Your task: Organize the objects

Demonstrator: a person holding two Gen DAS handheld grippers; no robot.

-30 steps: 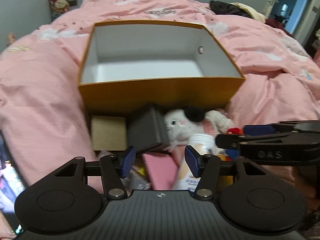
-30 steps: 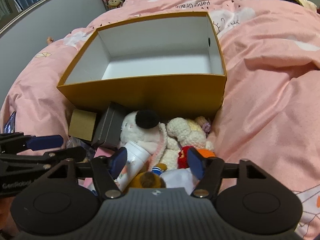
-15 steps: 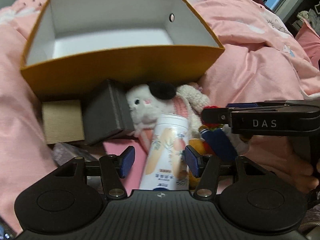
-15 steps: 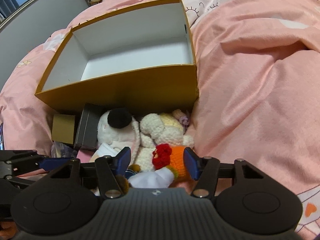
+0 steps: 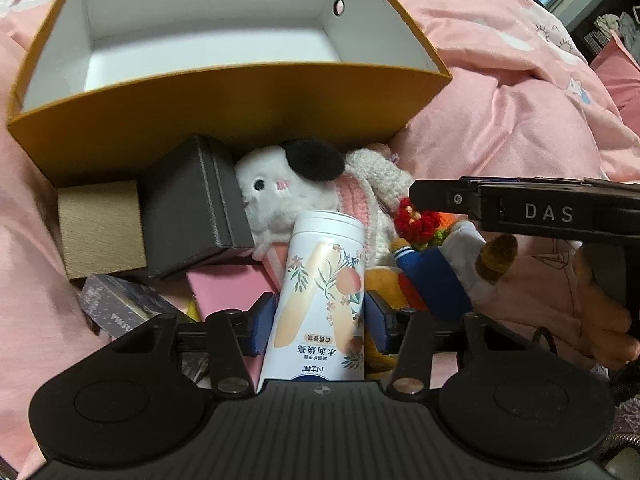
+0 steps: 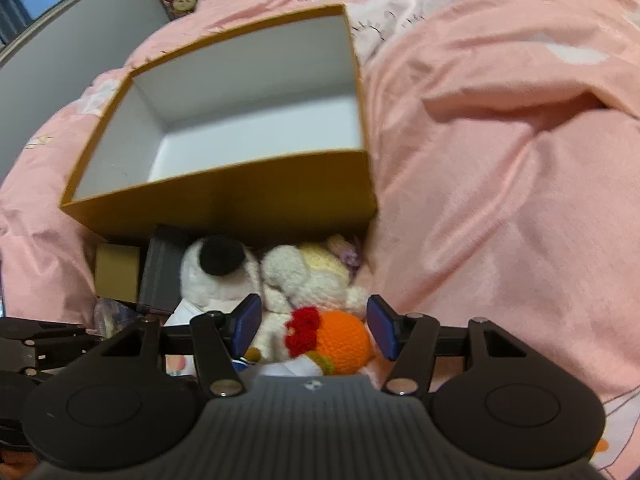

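Observation:
An empty orange box (image 5: 224,96) with a white inside sits on the pink bed; it also shows in the right wrist view (image 6: 240,200). A pile of objects lies in front of it. My left gripper (image 5: 316,326) is open around a white floral canister (image 5: 320,300), pads close to its sides. My right gripper (image 6: 312,326) is open around an orange crochet toy with a red flower (image 6: 340,340). A white plush with a black ear (image 5: 288,188) and a cream crochet doll (image 6: 316,276) lie behind.
A grey box (image 5: 188,208), a tan box (image 5: 100,228), a pink card (image 5: 228,288) and a dark patterned pack (image 5: 120,308) lie left of the canister. A blue-clad plush (image 5: 432,280) lies to its right. The right gripper's body (image 5: 540,212) crosses the left wrist view. Pink duvet all around.
Both grippers have moved forward and down into the pile. The canister now sits between the left fingers and the orange toy between the right fingers.

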